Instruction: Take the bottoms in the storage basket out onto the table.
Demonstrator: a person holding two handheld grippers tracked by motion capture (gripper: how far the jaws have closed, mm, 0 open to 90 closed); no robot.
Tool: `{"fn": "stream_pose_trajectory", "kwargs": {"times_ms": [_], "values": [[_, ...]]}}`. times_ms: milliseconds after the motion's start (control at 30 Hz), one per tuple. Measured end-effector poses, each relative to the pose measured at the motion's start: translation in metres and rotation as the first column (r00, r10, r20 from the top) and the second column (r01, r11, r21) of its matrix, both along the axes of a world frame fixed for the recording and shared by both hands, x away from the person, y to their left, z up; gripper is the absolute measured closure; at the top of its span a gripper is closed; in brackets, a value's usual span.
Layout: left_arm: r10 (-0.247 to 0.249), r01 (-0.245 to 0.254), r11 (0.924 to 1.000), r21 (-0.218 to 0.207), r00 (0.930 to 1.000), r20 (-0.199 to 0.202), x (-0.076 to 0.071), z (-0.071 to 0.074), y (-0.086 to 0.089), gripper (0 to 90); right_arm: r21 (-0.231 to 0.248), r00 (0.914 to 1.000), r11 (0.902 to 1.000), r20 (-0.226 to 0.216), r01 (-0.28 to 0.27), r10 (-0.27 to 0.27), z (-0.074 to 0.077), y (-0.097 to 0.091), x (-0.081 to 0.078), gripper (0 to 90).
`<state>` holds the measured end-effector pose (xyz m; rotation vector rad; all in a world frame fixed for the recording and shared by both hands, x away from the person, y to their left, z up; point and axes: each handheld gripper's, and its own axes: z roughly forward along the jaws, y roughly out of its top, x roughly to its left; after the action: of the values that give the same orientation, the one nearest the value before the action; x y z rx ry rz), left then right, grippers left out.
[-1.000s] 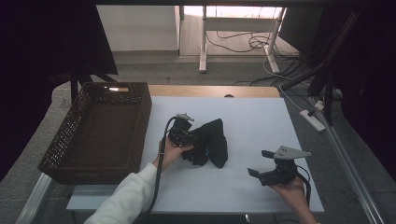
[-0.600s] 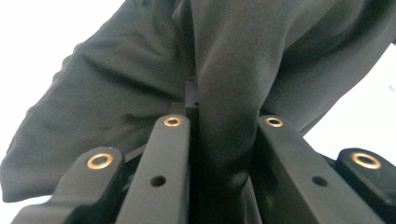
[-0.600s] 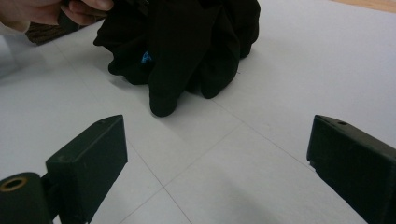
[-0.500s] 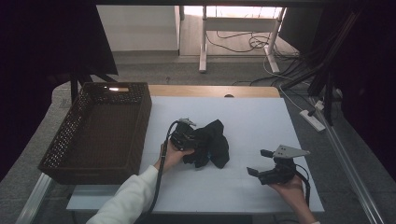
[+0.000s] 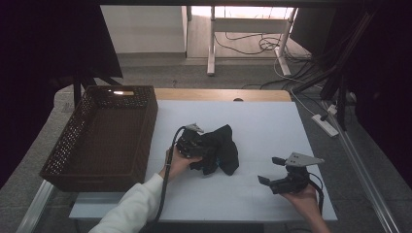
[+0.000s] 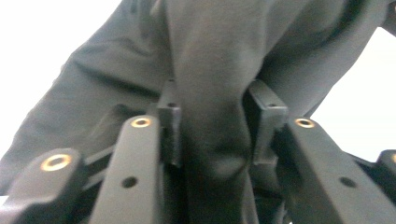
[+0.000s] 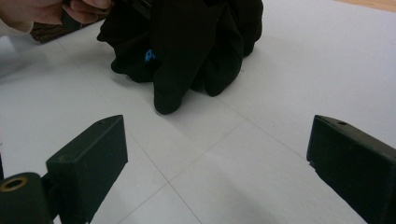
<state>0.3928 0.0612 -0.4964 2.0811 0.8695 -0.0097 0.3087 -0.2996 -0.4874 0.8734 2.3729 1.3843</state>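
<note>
Cloth [image 5: 219,151]: black, bunched in a heap mid-counter [image 5: 252,116], right of the basket [image 5: 104,133].

Left tongs [image 5: 201,148]: at the cloth's left edge, a thick fold [image 6: 212,140] between the jaws. The jaws have just been opening from a tight pinch; the fold still sits between them, pads [image 6: 170,126] flanking it loosely. Probably a release, or a re-grip for a better hold. Cloth lies much as a second ago.

Right tongs [image 5: 269,170]: wide, holding nothing, waiting right of the cloth, aimed at it.
</note>
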Motion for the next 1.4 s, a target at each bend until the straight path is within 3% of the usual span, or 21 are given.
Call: {"fn": "stream_pose_trajectory", "kwargs": {"times_ms": [167,300,600,833,1167,1400], "values": [[0.037,-0.035,0.9987,-0.037,0.9980,0.050,-0.006,0.009,0.005,38.6,0.005,1.0000,1.0000,-0.001,0.006,-0.006,0.000,-0.002,-0.001,5.1],[0.066,-0.062,0.9973,-0.039,0.9913,0.114,-0.014,0.021,0.010,33.2,0.002,1.0000,1.0000,0.000,0.005,-0.005,0.000,0.000,-0.001,5.1],[0.062,-0.054,0.9973,-0.051,0.9816,0.181,-0.036,0.045,0.024,30.7,0.004,1.0000,1.0000,0.000,0.002,-0.002,0.000,0.000,0.000,5.1],[0.093,-0.081,0.9946,-0.065,0.9757,0.198,-0.053,0.060,0.046,30.3,0.003,1.0000,1.0000,0.002,0.003,-0.003,0.000,0.000,0.000,5.1],[0.123,-0.109,0.9912,-0.075,0.9694,0.212,-0.071,0.068,0.072,30.3,-0.001,1.0000,1.0000,0.003,0.005,-0.005,0.001,0.000,-0.001,5.1],[0.141,-0.132,0.9898,-0.054,0.9615,0.236,-0.093,0.074,0.094,29.8,0.000,1.0000,1.0000,0.002,0.004,-0.004,0.001,0.000,0.000,5.1]]}}
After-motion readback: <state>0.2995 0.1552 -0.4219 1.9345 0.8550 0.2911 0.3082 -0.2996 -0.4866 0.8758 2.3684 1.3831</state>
